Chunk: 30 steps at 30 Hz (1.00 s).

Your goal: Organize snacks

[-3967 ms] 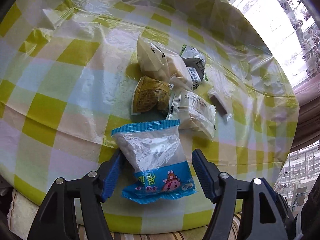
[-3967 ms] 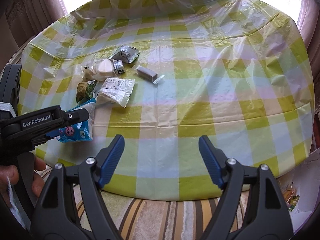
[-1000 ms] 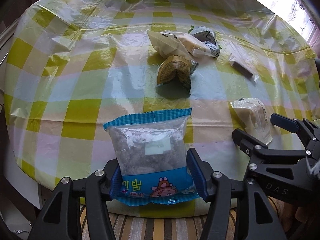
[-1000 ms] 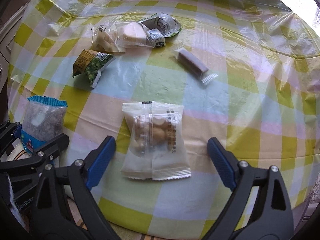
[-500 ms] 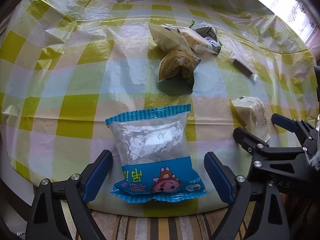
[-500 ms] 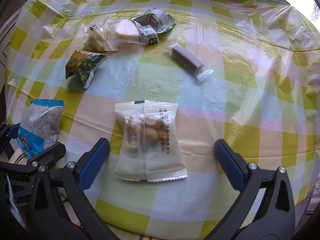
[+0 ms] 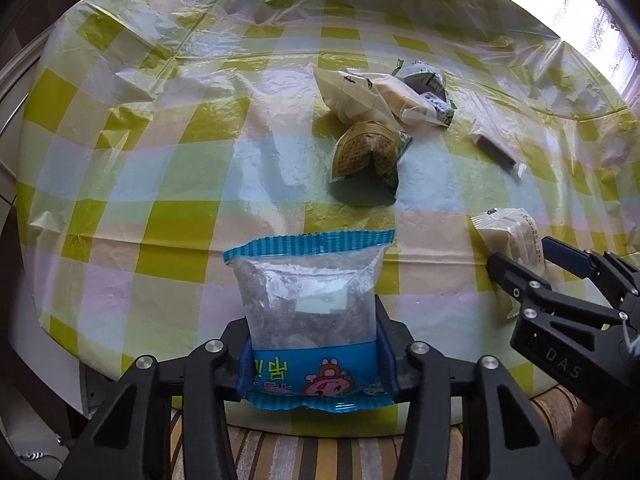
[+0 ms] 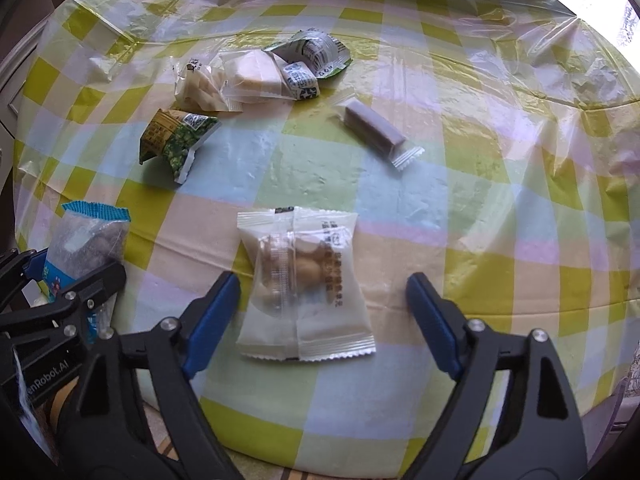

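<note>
My left gripper (image 7: pixel 314 360) is shut on a blue-edged clear snack bag (image 7: pixel 308 304) at the table's near edge; the bag also shows at the left of the right wrist view (image 8: pixel 86 244). My right gripper (image 8: pixel 322 312) is open, its fingers either side of a white packet of round biscuits (image 8: pixel 306 284) that lies flat on the cloth. That packet shows at the right of the left wrist view (image 7: pixel 510 236), beside the right gripper (image 7: pixel 520 258).
A checked yellow tablecloth under clear plastic (image 8: pixel 480 200) covers the round table. Farther back lie a green-yellow packet (image 8: pixel 174 142), a cluster of pale and green-white packets (image 8: pixel 256 76) and a purple-grey bar (image 8: pixel 374 128). A striped seat (image 7: pixel 320 456) lies below the near edge.
My left gripper, open half a second ago, has closed on the blue snack bag again. My right gripper has closed in a little around the biscuit packet but stays open.
</note>
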Each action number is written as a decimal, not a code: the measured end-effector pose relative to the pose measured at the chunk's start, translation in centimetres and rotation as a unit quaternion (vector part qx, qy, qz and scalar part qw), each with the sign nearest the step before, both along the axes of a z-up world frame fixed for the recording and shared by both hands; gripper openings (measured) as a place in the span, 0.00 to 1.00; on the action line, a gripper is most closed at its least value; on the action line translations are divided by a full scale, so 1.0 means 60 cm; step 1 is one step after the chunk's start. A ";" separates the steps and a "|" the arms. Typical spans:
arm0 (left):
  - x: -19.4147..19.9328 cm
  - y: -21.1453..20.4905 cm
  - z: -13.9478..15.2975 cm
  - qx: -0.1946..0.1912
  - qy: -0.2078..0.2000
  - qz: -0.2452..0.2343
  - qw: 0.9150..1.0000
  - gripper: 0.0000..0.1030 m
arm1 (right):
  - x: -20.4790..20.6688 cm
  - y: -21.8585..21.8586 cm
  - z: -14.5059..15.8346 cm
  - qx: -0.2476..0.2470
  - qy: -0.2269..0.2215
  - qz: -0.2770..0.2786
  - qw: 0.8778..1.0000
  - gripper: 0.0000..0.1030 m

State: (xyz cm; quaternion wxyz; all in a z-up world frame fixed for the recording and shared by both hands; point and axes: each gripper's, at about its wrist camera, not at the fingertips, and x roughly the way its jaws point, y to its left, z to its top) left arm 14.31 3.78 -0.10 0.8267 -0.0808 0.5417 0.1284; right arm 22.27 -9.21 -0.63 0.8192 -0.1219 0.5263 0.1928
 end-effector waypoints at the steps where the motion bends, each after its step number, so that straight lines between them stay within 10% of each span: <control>1: 0.001 -0.005 0.002 0.004 -0.002 -0.005 1.000 0.46 | -0.001 -0.001 0.003 0.002 -0.002 0.000 1.000 0.56; 18: 0.004 -0.072 0.043 -0.006 -0.030 -0.056 0.998 0.46 | -0.020 -0.107 0.047 0.067 -0.008 -0.051 0.996 0.44; 21: 0.007 -0.096 0.046 -0.012 -0.032 -0.076 0.997 0.46 | -0.026 -0.136 0.054 0.079 -0.005 -0.062 0.995 0.12; 28: 0.012 -0.124 0.044 -0.015 -0.029 -0.091 0.995 0.46 | -0.025 -0.191 0.039 0.085 0.016 -0.091 0.992 0.16; 30: 0.010 -0.124 0.047 -0.015 -0.031 -0.091 0.995 0.46 | -0.024 -0.198 0.038 0.077 0.021 -0.095 0.992 0.46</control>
